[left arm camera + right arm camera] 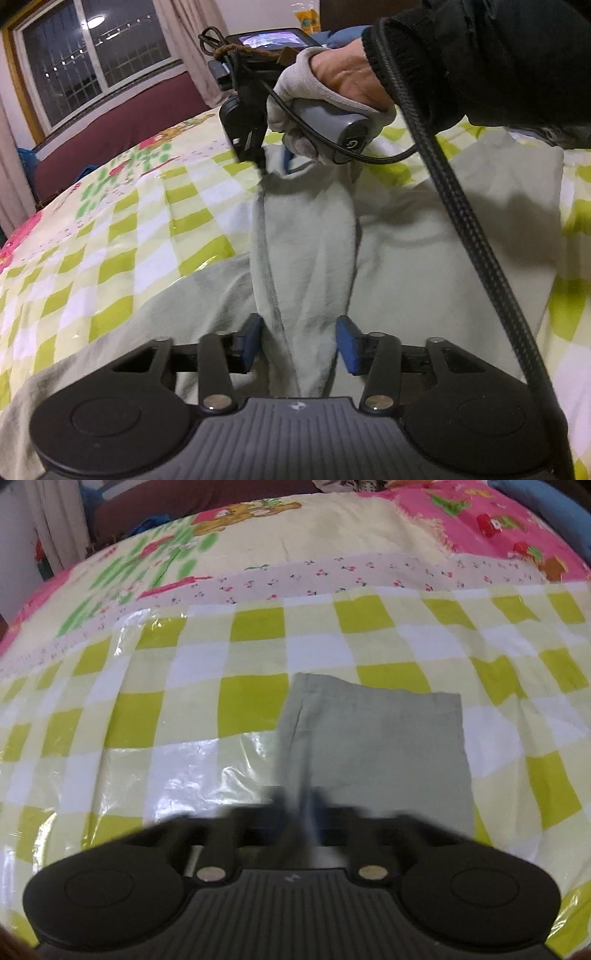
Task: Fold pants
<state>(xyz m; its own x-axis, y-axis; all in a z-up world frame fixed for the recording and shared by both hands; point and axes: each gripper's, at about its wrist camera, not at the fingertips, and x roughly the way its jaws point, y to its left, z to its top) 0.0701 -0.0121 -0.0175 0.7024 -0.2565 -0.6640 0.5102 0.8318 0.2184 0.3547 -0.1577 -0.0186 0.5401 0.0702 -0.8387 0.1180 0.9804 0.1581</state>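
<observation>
Pants: I see pale grey-green pants (406,236) spread on the green-and-white checked bedcover (122,236), which has a glossy plastic sheen.
Raised fold: a ridge of the cloth runs from my left tongs at 6 o'clock up towards 12 o'clock, where the other tongs pinch it.
Left gripper (300,343): my blue pads stand partly apart with the ridge of cloth between them; cloth touches both pads, so I read it as clamped on the pants.
Right gripper (301,808): blurred in its own view, fingers drawn together on the near edge of the cloth; in the left view I see it nipping the fold.
Pant leg end: in the right view a flat rectangular end (376,738) stretches from the tongs towards 1 o'clock.
Right hand (332,92): wears a light glove, with a dark sleeve behind, at 12 to 1 o'clock.
Cable (469,236): a braided black lead hangs across the left view at 3 o'clock.
</observation>
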